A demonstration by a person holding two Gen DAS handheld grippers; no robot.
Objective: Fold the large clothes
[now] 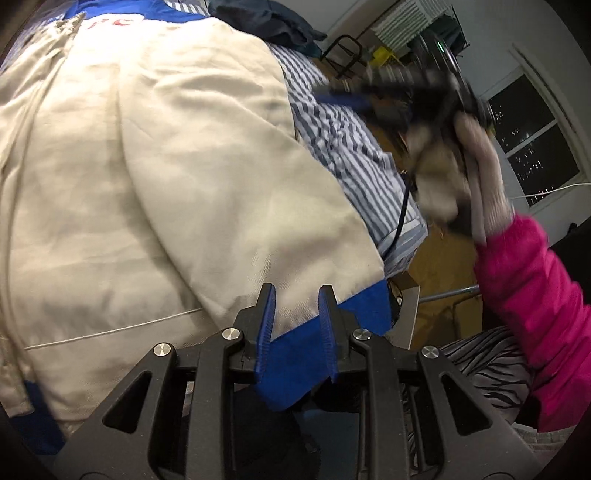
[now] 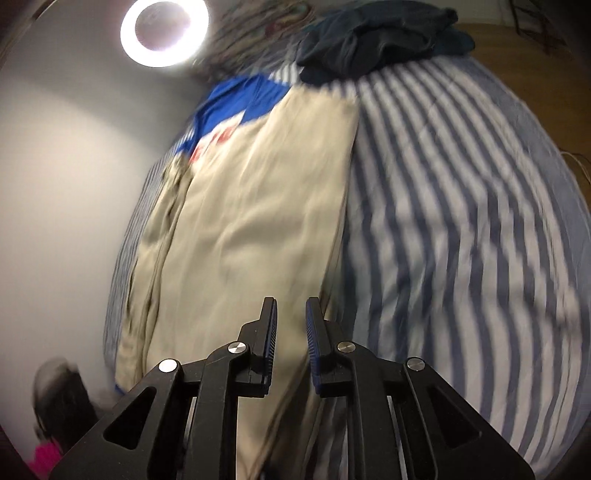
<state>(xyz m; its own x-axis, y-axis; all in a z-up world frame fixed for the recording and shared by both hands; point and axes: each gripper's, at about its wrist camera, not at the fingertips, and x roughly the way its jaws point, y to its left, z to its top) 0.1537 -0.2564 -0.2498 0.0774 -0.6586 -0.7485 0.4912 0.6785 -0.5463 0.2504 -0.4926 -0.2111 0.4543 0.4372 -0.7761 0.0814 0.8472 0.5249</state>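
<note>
**Both tools loose over the half-folded jacket**

Left tool (image 1: 297, 306) stands released, jaws parted astride the jacket's blue cuff (image 1: 314, 347), pads not pressing it. Cream jacket (image 1: 147, 166) lies spread on the striped bed (image 1: 354, 147), sleeve laid across its body. Right tool (image 2: 291, 314), also released and empty, hovers over the jacket's near edge. Beyond the jacket sits a dark garment (image 2: 376, 37). Risk, as I judge it: the freed sleeve may slide off the jacket and undo the fold.

A lit ring light (image 2: 164, 32) glows above the striped bedsheet (image 2: 461, 221); a dark window (image 1: 532, 147) shows beyond.
</note>
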